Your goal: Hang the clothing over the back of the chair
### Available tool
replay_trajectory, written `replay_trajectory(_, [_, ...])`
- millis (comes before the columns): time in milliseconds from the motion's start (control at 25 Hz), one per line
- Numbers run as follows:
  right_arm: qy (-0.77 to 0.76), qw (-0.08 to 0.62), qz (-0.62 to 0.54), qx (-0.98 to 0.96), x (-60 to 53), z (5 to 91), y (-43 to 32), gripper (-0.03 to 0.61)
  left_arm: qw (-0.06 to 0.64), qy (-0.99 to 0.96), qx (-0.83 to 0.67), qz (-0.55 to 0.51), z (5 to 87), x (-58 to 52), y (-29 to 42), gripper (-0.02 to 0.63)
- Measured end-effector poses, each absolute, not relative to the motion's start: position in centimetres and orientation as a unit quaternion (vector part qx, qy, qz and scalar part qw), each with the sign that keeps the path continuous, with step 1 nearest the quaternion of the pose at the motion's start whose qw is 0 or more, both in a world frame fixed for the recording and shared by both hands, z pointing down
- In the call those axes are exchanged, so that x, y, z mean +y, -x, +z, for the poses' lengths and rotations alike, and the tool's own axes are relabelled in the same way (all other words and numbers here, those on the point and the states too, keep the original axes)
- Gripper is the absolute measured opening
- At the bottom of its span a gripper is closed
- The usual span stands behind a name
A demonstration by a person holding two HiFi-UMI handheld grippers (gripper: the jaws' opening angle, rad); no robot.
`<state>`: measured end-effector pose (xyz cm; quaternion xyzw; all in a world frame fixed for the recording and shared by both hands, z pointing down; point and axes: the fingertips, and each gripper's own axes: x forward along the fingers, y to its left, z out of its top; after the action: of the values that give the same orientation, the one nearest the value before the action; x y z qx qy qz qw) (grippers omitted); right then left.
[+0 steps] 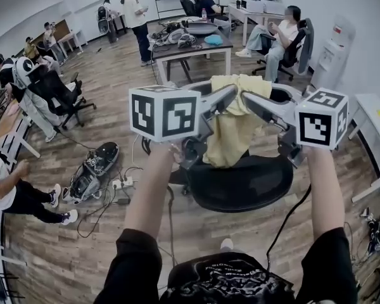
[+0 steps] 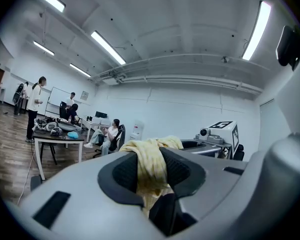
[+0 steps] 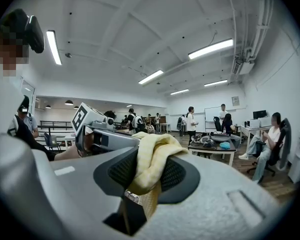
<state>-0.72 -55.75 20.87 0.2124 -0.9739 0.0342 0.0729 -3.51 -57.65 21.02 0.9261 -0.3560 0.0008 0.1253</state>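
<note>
Left gripper [image 1: 230, 98]: the jaws are drawn in to a narrow gap and pinch a fold of the yellow clothing [image 1: 231, 132]; I see the fabric squeezed between the pads.
Right gripper [image 1: 251, 101]: it has the same narrow grip on another fold, just beside the left one.
Clothing: it is bunched at the two grippers and held up in the air, with its loose end hanging toward the seat.
Chair [image 1: 247, 182]: a black office chair stands right below my hands, and the pale curved rim [image 1: 290, 94] behind the cloth looks like the top of its back.
Done: I have the garment picked up and over the chair.
Unclear: I cannot tell whether any fabric rests on the back.
Left: I judge it is not yet draped; I need to lay it across the rim and open both grippers.
</note>
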Motion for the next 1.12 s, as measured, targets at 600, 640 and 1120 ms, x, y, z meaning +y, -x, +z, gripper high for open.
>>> replay_trajectory(600, [-0.23, 0.065, 0.054, -0.969, -45.5, 22.0, -0.2, 0.104, 0.124, -0.941, -0.316, 0.01, 22.1, -47.3, 2.6, 0.11])
replay_trajectory(640, [-0.232, 0.064, 0.056, -0.969, -45.0, 22.2, -0.2, 0.104, 0.126, -0.941, -0.313, 0.01, 22.3, -46.9, 2.5, 0.11])
replay_trajectory(1120, [-0.257, 0.061, 0.069, -0.962, -40.5, 23.6, -0.5, 0.104, 0.133, -0.943, -0.305, 0.003, 23.6, -42.3, 2.2, 0.11])
